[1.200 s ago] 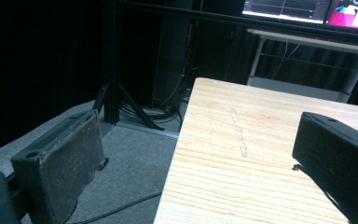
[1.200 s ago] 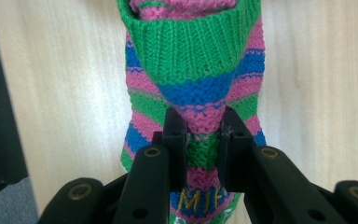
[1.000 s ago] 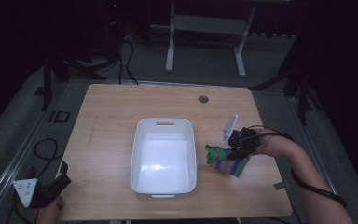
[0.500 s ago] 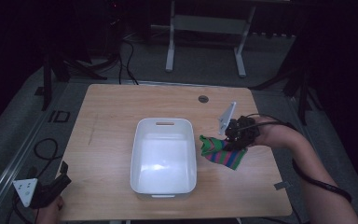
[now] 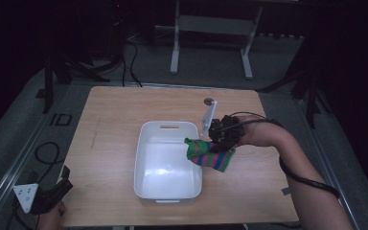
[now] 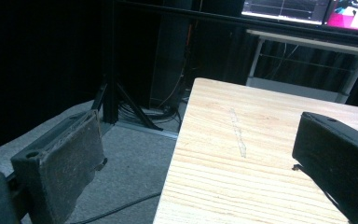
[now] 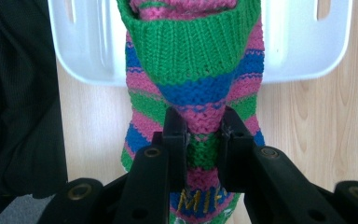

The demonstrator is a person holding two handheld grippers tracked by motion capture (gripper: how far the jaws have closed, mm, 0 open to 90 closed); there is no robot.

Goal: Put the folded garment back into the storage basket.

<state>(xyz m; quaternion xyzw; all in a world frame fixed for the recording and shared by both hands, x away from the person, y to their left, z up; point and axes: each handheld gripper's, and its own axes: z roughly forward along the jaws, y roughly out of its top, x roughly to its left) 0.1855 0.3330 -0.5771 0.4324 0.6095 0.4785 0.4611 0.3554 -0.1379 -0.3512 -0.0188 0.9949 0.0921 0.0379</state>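
A knitted sock (image 5: 209, 155) striped in green, pink and blue hangs above the right rim of the white tub (image 5: 146, 168) in the middle of the table. My right gripper (image 5: 215, 143) is shut on it. In the right gripper view the two black jaws pinch the sock (image 7: 196, 84) at its middle, with my right gripper (image 7: 200, 135) over the wood and the tub (image 7: 303, 51) beyond. My left gripper (image 5: 60, 189) rests off the table's front left corner. Its jaws stand wide apart in the left gripper view, my left gripper (image 6: 200, 168) holding nothing.
The tub holds nothing but its white floor. A small round grommet (image 5: 209, 101) sits in the table near its far edge. A white stand (image 5: 210, 48) and cables lie on the floor beyond. The table's left edge (image 6: 177, 154) drops to grey floor.
My right gripper has lifted the sock off the table and carried it left and away, toward the tub's right rim. The left gripper has stayed put.
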